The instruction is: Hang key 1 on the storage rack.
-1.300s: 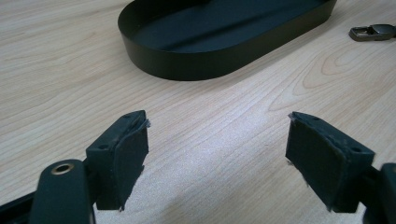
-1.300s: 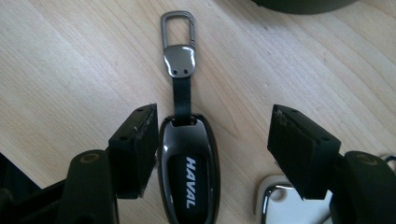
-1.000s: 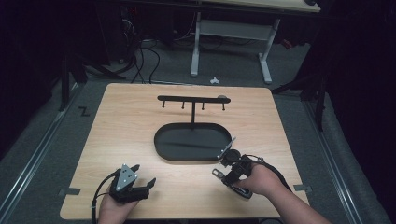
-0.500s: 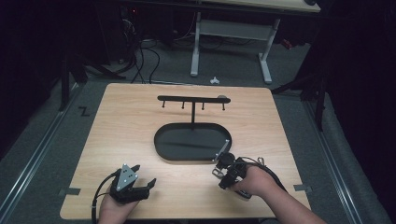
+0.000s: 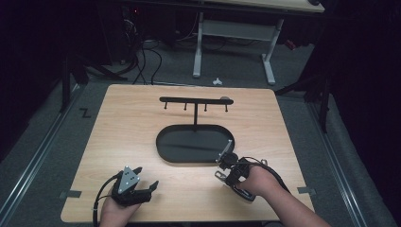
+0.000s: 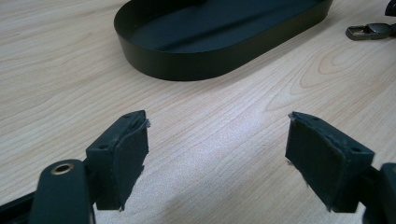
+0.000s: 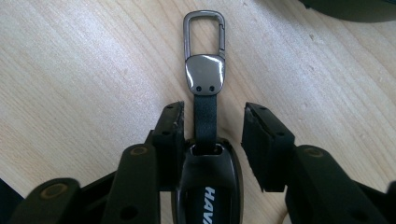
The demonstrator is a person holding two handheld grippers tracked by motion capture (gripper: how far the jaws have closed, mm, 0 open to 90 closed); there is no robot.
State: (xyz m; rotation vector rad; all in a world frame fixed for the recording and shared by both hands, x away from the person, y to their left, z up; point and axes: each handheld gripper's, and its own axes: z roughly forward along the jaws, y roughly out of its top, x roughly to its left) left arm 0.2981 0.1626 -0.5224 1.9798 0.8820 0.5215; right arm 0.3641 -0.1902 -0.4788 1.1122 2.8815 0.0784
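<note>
Right gripper (image 7: pixel 212 135) straddles the car key fob (image 7: pixel 208 186) on the table (image 5: pixel 118 127) beside the black tray (image 5: pixel 163 144); its jaws, just closing, aren't yet clamped. Smooth, rigid, probably slippery, the fob's flanks suit gripping better than its floppy strap (image 7: pixel 205 116) and carabiner clip (image 7: pixel 204 32).

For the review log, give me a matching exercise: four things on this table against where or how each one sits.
1 key fob
2 oval tray
3 left gripper
4 hook rack

a open over bare wood
b between the right gripper's jaws
c standing behind the tray, hooks bare
d black, mid-table, nothing in it

Pairs: 1-b, 2-d, 3-a, 4-c
</note>
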